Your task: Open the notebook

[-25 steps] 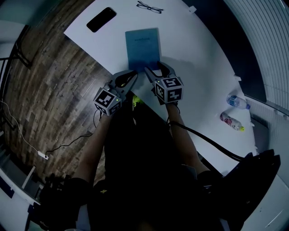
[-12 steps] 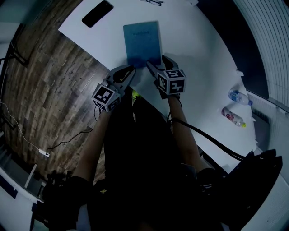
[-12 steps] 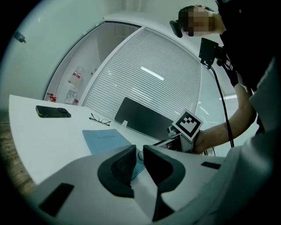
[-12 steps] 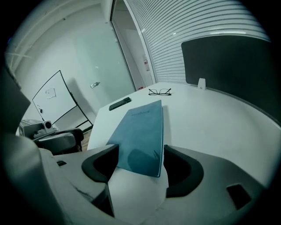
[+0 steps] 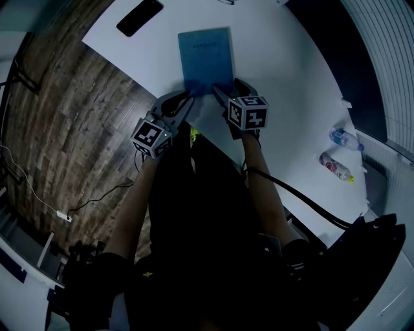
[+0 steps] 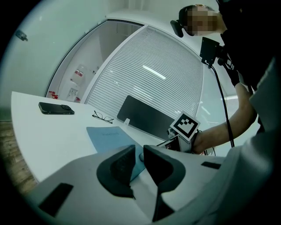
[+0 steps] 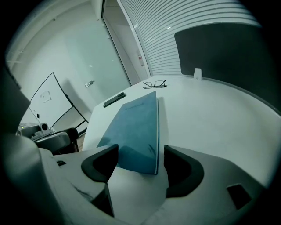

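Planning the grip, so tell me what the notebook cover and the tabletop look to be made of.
Notebook cover: probably thin card or soft plastic, matte blue. The colour is dull and even, and the edge is slim.
Table: likely white laminate or a similar hard sheet. It is smooth, uniform and grainless, and its gloss is hard to judge.

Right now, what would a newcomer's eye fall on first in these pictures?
The closed blue notebook lies flat on the white table, near its front edge. The right gripper has just been opening its jaws wide, and the notebook's near edge stands between them, ungripped. A black phone lies at the table's far left.
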`<state>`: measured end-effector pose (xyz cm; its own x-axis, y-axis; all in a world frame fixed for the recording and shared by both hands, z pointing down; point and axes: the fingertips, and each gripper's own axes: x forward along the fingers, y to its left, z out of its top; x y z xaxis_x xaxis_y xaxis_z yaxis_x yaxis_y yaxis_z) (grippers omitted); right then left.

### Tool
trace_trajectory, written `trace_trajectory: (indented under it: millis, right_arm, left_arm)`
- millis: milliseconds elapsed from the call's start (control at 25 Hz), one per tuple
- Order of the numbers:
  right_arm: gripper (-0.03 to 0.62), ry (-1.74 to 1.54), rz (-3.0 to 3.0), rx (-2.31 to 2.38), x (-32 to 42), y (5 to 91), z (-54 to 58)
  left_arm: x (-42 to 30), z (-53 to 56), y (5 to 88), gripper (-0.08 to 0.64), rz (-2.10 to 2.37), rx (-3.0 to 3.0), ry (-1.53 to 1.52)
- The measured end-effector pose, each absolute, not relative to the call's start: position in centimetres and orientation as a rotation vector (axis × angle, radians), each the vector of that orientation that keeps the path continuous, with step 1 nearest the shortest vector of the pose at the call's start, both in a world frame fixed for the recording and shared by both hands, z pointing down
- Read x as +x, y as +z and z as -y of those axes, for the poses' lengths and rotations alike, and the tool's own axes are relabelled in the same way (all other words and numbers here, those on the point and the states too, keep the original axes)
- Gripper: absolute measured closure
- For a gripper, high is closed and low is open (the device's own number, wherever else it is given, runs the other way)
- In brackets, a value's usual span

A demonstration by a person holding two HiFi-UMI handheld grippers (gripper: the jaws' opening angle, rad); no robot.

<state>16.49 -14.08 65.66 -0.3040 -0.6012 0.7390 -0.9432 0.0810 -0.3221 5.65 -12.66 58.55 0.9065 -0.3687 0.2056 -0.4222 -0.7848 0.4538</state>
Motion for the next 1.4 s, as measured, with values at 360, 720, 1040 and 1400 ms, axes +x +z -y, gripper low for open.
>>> trace_trajectory:
  millis: [360,720,1040,1400]
  right_arm:
    - [0.324,1.116,1.956,1.5,16.2,65.8,14.3]
    - [0.476,1.177,1.902,1.53,17.7,65.7,14.3]
    - [0.526,1.27,1.904,1.571,18.4,65.2,14.4]
    - [0.54,1.274,1.932,1.591,18.3,64.3,14.5]
  left_arm:
    - [5.4,12.7,59.1,0.502,0.581,2.541,0.145]
    - [5.1,12.2,59.2,0.502,0.584,2.531,0.155]
    - [5.0,11.9,59.4,0.503,0.587,2.518,0.154]
    - [4.7,12.3,58.6,0.503,0.589,2.526,0.141]
